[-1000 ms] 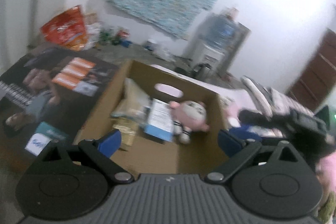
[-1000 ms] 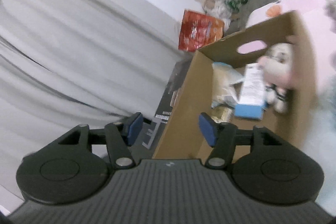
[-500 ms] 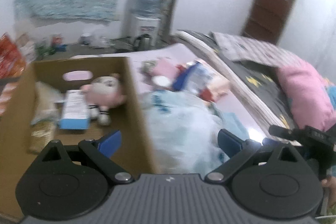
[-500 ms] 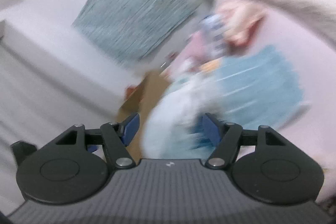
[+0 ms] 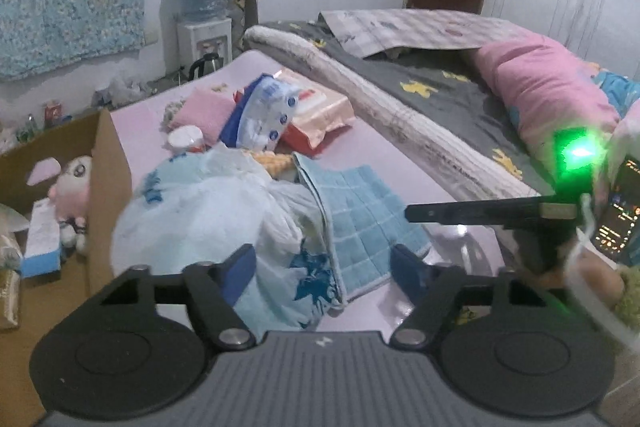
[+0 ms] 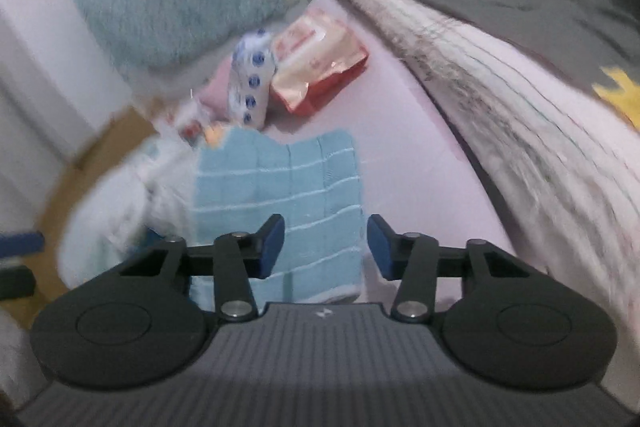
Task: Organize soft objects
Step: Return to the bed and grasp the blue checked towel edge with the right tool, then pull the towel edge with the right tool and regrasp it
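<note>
A light-blue checked towel (image 5: 360, 215) lies on the pink sheet, partly over a crumpled white-and-blue cloth (image 5: 208, 211). My left gripper (image 5: 324, 267) hovers over both; its jaws are closing, the cloth and the towel's edge lie between them, and the pads do not press. My right gripper (image 6: 326, 247) hangs over the same towel (image 6: 280, 187); its jaws are also closing, with the towel flat beneath and ungripped. A cardboard box (image 5: 110, 163) at the left holds a pink plush doll (image 5: 74, 183) and a few packets.
Behind the pile lie a small pink cushion (image 5: 204, 111), a blue-and-white pack (image 5: 264, 111) and a red-orange pack (image 5: 320, 115). A rolled blanket (image 5: 400, 115) borders the sheet on the right. The other hand-held unit with a green light (image 5: 576, 155) is at the right.
Both views swung away from the cardboard box to the cloth pile on the bed and dropped closer. Both pairs of jaws stand narrower than before.
</note>
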Demonstrator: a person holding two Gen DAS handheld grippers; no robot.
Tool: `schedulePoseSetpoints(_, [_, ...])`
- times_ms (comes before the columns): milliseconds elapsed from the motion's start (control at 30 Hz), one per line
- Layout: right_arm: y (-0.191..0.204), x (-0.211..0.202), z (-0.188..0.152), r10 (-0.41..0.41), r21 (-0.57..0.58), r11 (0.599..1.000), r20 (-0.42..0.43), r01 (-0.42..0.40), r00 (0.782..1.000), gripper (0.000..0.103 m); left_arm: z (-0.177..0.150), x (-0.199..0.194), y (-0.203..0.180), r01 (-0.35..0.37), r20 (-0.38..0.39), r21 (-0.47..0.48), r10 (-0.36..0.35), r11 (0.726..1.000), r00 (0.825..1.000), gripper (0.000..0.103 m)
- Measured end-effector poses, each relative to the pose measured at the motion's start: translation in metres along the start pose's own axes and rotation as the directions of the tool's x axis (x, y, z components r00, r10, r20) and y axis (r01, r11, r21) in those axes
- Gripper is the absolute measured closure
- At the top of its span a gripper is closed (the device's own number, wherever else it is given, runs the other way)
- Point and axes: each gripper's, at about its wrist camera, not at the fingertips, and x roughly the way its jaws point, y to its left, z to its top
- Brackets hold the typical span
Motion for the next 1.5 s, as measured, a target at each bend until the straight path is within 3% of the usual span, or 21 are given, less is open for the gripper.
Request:
schedulePoseSetpoints(67, [0.009, 0.011, 0.001, -0.022, -0.088, 0.996, -0.04, 0.018, 0.999, 0.07, 0.0, 0.005, -0.001, -0.006, -0.013, -0.019, 0.006, 1.0, 1.0, 0.04])
schedulePoseSetpoints(100, [0.012, 0.017, -0.001, -0.034, -0.124, 0.992, -0.055, 0.027, 0.998, 0.079, 0.0, 0.008, -0.001, -0.006, -0.016, -0.027, 0.006, 1.0, 1.0, 0.041])
schedulePoseSetpoints(167, [0.02, 0.019, -0.003, -0.066, -0.209, 0.976, -0.055, 0.053, 0.996, 0.088, -0.001, 0.009, -0.002, -0.007, -0.018, -0.034, 0.007, 0.999, 1.0, 0.043])
schedulePoseSetpoints(300, [0.019, 0.013, -0.006, -0.078, -0.231, 0.971, -0.068, 0.06, 0.995, 0.096, -0.001, 0.012, -0.01, 0.002, -0.023, -0.029, -0.002, 1.0, 1.0, 0.046])
schedulePoseSetpoints(533, [-0.004, -0.034, -0.032, -0.08, -0.186, 0.98, -0.082, 0.064, 0.993, 0.096, -0.01, 0.022, -0.032, 0.053, -0.048, 0.017, -0.052, 0.998, 0.997, 0.046])
schedulePoseSetpoints(733, [-0.032, -0.079, -0.053, -0.049, -0.068, 0.997, -0.07, 0.045, 0.996, 0.092, -0.021, 0.038, -0.057, 0.101, -0.1, 0.069, -0.094, 0.992, 0.991, 0.047])
schedulePoseSetpoints(833, [-0.047, -0.092, -0.057, 0.008, 0.054, 0.999, -0.031, -0.006, 1.0, 0.09, -0.027, 0.051, -0.07, 0.092, -0.125, 0.107, -0.079, 0.99, 0.989, 0.049])
schedulePoseSetpoints(933, [-0.059, -0.094, -0.062, 0.056, 0.149, 0.987, -0.006, -0.054, 0.998, 0.077, -0.032, 0.061, -0.078, 0.069, -0.142, 0.141, -0.049, 0.988, 0.989, 0.052])
schedulePoseSetpoints(1100, [-0.061, -0.077, -0.067, 0.069, 0.19, 0.98, -0.026, -0.063, 0.997, 0.075, -0.038, 0.078, -0.087, 0.024, -0.151, 0.183, 0.004, 0.983, 0.989, 0.056])
schedulePoseSetpoints(1167, [-0.061, -0.076, -0.069, 0.073, 0.204, 0.977, -0.012, -0.069, 0.997, 0.08, -0.039, 0.084, -0.09, 0.015, -0.156, 0.193, 0.015, 0.981, 0.988, 0.058])
schedulePoseSetpoints(1233, [-0.062, -0.08, -0.069, 0.104, 0.225, 0.969, 0.003, -0.102, 0.995, 0.097, -0.042, 0.089, -0.093, 0.009, -0.164, 0.202, 0.025, 0.979, 0.986, 0.06])
schedulePoseSetpoints(1333, [-0.061, -0.089, -0.065, 0.129, 0.228, 0.965, 0.028, -0.132, 0.991, 0.102, -0.046, 0.092, -0.096, 0.02, -0.177, 0.211, 0.018, 0.977, 0.984, 0.061])
schedulePoseSetpoints(1500, [-0.06, -0.109, -0.063, 0.131, 0.22, 0.965, 0.068, -0.143, 0.989, 0.102, -0.044, 0.085, -0.095, 0.014, -0.134, 0.206, 0.014, 0.979, 0.991, 0.061])
